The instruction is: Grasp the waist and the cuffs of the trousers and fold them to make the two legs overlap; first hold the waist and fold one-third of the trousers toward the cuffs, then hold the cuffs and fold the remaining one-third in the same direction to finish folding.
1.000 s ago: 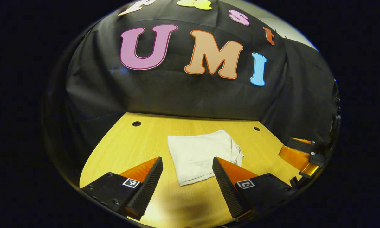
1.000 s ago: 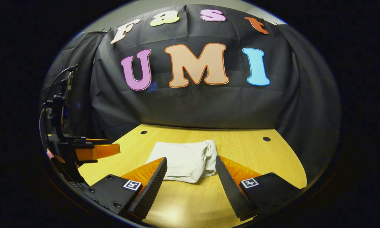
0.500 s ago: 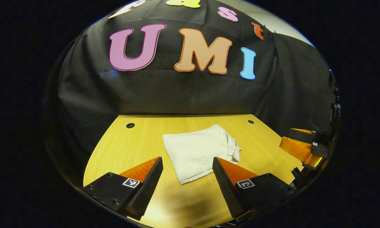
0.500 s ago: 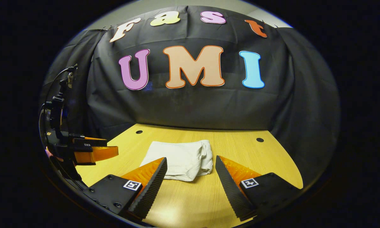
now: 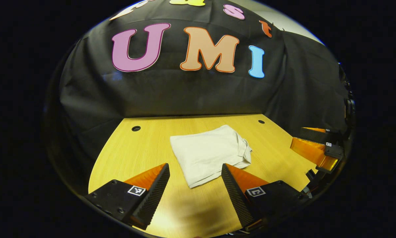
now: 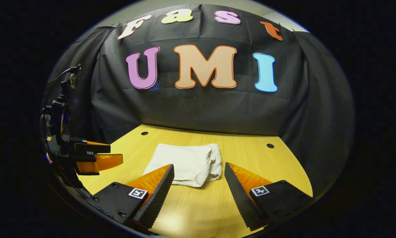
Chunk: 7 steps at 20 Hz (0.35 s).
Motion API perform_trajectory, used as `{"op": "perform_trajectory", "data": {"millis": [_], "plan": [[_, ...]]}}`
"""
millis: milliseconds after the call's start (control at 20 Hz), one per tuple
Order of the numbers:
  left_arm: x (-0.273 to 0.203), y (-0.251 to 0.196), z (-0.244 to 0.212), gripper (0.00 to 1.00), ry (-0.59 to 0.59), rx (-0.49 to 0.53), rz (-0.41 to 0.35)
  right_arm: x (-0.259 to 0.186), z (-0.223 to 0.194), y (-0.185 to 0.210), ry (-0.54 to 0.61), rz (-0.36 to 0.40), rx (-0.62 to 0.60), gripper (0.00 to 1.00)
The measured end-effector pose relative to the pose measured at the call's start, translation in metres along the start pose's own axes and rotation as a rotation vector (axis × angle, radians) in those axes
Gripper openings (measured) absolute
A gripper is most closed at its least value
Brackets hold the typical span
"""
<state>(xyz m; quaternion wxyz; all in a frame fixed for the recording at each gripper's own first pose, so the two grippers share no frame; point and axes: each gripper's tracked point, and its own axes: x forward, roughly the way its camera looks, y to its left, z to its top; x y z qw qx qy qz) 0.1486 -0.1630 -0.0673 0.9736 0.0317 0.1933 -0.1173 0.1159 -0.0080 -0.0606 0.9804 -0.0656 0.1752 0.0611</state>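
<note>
While the white trousers (image 5: 211, 153) lie folded into a compact rectangle at the middle of the wooden surface (image 5: 135, 155), both grippers hover above its near edge. The left gripper (image 5: 195, 180) and right gripper (image 6: 199, 180) each have fingers spread wide, holding nothing.
</note>
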Motion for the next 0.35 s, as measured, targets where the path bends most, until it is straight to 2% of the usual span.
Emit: {"op": "perform_trajectory", "data": {"millis": [350], "plan": [[0.0003, -0.0012, -0.0072, 0.95, 0.006, -0.006, -0.019, -0.0038, 0.0034, 0.0028, -0.004, -0.008, 0.006, 0.98]]}}
